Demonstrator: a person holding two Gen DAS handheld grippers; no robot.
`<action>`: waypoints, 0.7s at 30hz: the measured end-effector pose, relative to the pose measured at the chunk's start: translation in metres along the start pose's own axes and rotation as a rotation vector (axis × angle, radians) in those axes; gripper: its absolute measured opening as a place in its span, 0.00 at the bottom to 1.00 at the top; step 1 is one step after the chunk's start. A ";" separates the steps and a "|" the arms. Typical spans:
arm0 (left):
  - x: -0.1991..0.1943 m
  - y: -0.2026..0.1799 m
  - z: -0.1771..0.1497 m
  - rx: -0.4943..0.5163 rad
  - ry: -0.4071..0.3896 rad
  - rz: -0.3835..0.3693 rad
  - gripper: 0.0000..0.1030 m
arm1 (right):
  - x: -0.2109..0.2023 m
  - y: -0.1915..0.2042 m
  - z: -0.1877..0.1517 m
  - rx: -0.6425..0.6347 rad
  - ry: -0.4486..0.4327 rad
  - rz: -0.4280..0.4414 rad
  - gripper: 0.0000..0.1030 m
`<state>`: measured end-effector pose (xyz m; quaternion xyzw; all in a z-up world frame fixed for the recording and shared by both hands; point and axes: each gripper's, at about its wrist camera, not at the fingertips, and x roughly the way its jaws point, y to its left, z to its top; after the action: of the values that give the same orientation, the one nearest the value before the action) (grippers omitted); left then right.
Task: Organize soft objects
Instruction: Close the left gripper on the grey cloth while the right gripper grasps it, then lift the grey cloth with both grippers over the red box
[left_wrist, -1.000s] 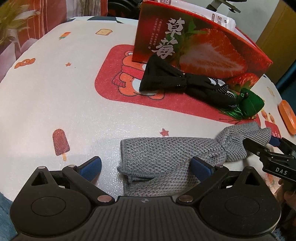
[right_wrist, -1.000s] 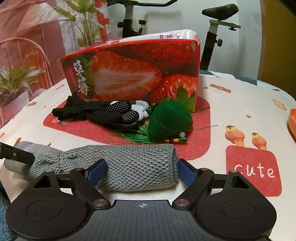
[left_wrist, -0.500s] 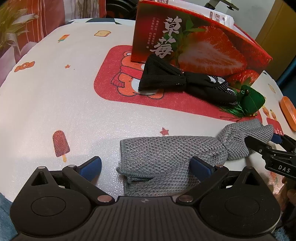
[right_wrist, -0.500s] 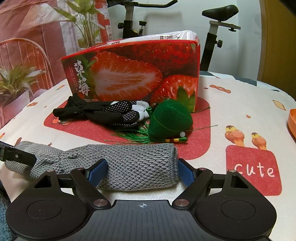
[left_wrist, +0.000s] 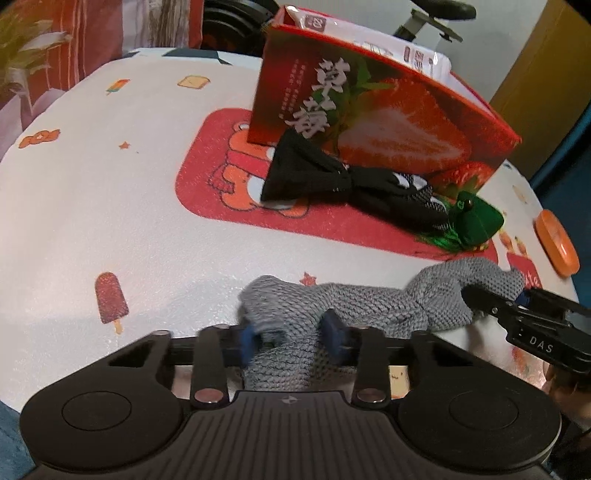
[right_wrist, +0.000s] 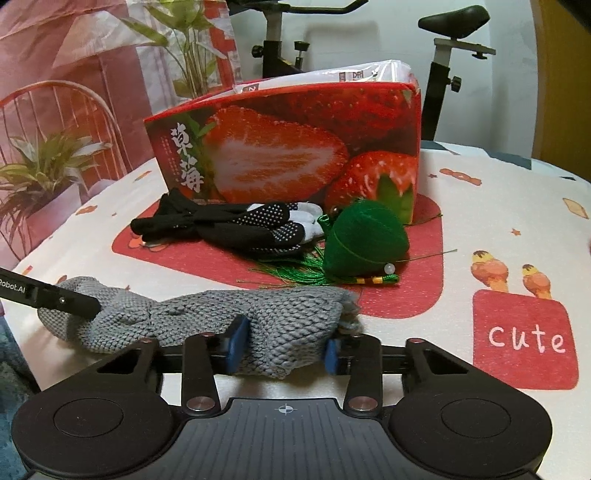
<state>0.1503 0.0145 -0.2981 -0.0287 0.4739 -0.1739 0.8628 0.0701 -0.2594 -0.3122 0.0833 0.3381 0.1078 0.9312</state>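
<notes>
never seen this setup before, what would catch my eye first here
The big red strawberry box at the back of the table dominates. In front of it lie black dotted gloves and a green tasselled ornament. Nearest, the left gripper and right gripper are closing on opposite ends of a grey knitted cloth.

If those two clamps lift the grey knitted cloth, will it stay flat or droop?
Probably droop. The grey cloth already bunches and wrinkles where the right gripper and left gripper are closing on its two ends, so it looks limp. The middle would likely sag between them. Its coarse knit should grip the pads rather than slip, and it seems light.
</notes>
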 end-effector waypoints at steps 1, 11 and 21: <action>-0.001 0.001 0.001 -0.005 -0.007 -0.004 0.25 | -0.001 0.000 0.001 0.004 -0.003 0.000 0.29; -0.022 0.002 0.009 0.000 -0.111 0.003 0.14 | -0.018 -0.001 0.011 0.036 -0.047 0.041 0.20; -0.050 0.001 0.026 0.021 -0.226 0.004 0.14 | -0.034 0.002 0.032 0.044 -0.114 0.082 0.20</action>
<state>0.1476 0.0290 -0.2436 -0.0380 0.3716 -0.1726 0.9114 0.0653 -0.2685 -0.2664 0.1236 0.2830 0.1337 0.9417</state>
